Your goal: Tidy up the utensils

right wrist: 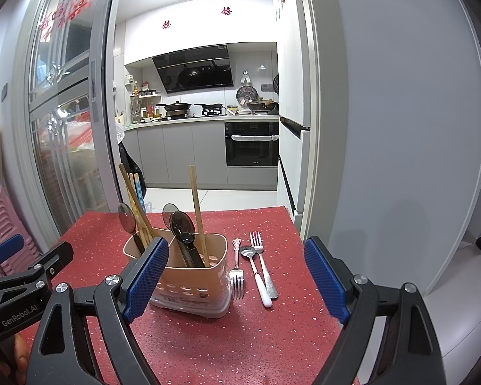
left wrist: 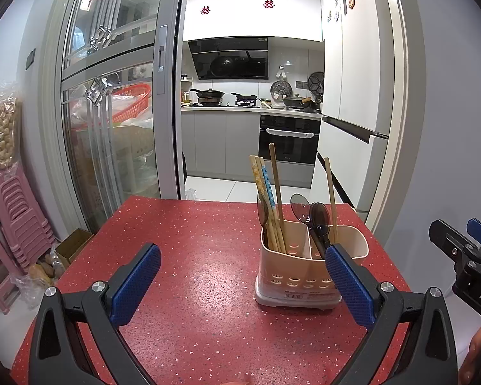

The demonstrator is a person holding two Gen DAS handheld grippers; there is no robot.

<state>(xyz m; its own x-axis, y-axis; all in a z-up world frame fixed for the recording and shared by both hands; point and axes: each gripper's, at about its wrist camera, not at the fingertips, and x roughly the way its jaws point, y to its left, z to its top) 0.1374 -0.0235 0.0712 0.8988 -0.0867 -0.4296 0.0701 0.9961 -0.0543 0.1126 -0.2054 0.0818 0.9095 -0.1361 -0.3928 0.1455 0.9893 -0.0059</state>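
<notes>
1. The left gripper (left wrist: 243, 266) and the right gripper (right wrist: 236, 274) both hover over the red speckled table (left wrist: 189, 256) – jaws spread wide, gripping nothing.
2. The right gripper's body shows "DA" in the left view; the left gripper's reads "GenRobot.AI" in the right view.
3. The beige utensil holder (right wrist: 192, 284) with chopsticks (right wrist: 134, 199) and dark spoons (right wrist: 182, 227) stands mid-table, towards the right edge; its label print is unreadable.
4. Two forks (right wrist: 237, 280) and a white-handled spoon (right wrist: 256, 272) lie just beside it – nearer the right edge.

We see a beige utensil holder (right wrist: 192, 276) with chopsticks (right wrist: 138, 211) and dark spoons (right wrist: 182, 227) upright; beside it lie two forks (right wrist: 237, 280) and one spoon (right wrist: 255, 269).
</notes>
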